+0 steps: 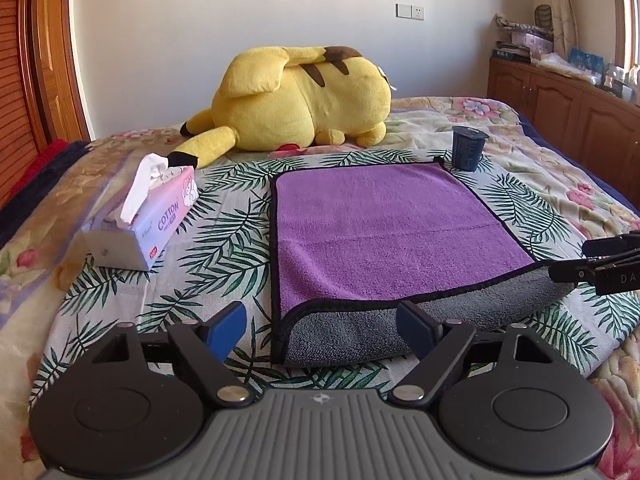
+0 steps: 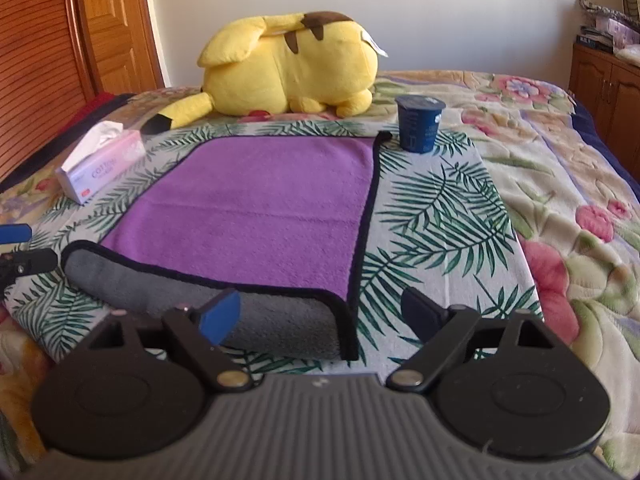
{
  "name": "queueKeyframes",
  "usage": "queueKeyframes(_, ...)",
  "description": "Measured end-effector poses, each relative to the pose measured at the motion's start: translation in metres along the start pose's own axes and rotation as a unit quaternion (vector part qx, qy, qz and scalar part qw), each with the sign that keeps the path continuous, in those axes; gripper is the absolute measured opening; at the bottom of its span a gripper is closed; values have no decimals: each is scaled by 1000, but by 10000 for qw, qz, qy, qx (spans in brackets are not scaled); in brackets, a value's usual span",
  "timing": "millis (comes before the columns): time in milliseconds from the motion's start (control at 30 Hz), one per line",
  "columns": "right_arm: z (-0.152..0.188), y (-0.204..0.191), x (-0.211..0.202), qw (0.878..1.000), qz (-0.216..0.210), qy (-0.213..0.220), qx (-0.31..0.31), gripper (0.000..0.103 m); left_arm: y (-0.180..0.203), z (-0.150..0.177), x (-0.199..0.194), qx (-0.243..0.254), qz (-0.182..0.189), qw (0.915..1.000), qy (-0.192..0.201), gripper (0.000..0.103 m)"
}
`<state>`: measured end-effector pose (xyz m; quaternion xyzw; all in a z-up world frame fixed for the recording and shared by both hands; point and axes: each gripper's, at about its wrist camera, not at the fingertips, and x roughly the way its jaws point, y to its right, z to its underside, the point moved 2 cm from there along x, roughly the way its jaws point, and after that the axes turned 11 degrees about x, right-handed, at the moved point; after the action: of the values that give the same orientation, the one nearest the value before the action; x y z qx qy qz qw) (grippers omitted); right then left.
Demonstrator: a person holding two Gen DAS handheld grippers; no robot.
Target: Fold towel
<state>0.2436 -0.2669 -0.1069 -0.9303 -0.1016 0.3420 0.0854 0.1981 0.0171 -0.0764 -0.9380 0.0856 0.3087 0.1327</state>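
Left gripper (image 1: 320, 330): held wide apart and empty, just short of the near left corner of the towel (image 1: 384, 224), where the grey underside is rolled up.
Right gripper (image 2: 320, 316): likewise spread wide, nothing held, poised at the towel's near right corner; its tip is also glimpsed at the right edge of the left wrist view.
Towel: one, purple above and grey beneath, black-bound, laid on the palm-leaf sheet (image 2: 436, 208) at the middle of the bed (image 2: 560, 152), its near edge curled over in a loose roll.
Step judged in hand: the near edge is about to be gripped at both corners.
How it is best done: each corner is to be pinched through the rolled hem only, the sheet beneath left out; both corners lifted level and carried together toward the far edge, so the fold lands square.
Risk: the cup stands just beside the far right corner and could be tipped.
Tissue box (image 1: 140, 224): one, near the left edge.
Cup (image 2: 420, 124): one, dark blue.
Yellow plush toy (image 1: 296, 100): one, at the far end.
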Motion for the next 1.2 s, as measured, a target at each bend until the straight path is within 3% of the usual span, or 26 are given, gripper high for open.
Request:
queueKeyframes(167, -2, 8, 6, 9999, -42, -102, 124, 83, -5, -1, 10, -40, 96, 9999, -25, 54)
queueKeyframes(300, -3, 11, 8, 9995, -124, -193, 209, 78, -10, -1, 20, -94, 160, 9998, -89, 41)
queueKeyframes(567, -1, 9, 12, 9989, -264, -350, 169, 69, -16, 5, 30, -221, 207, 9992, -246, 31)
queueKeyframes(933, 0, 12, 18, 9982, -319, -452, 227, 65, -16, 14, 38, -181, 219, 9984, -480, 14)
queueKeyframes(1200, 1, 10, 20, 9978, -404, -486, 188, 57, -15, 15, 39, -131, 179, 9986, -471, 6)
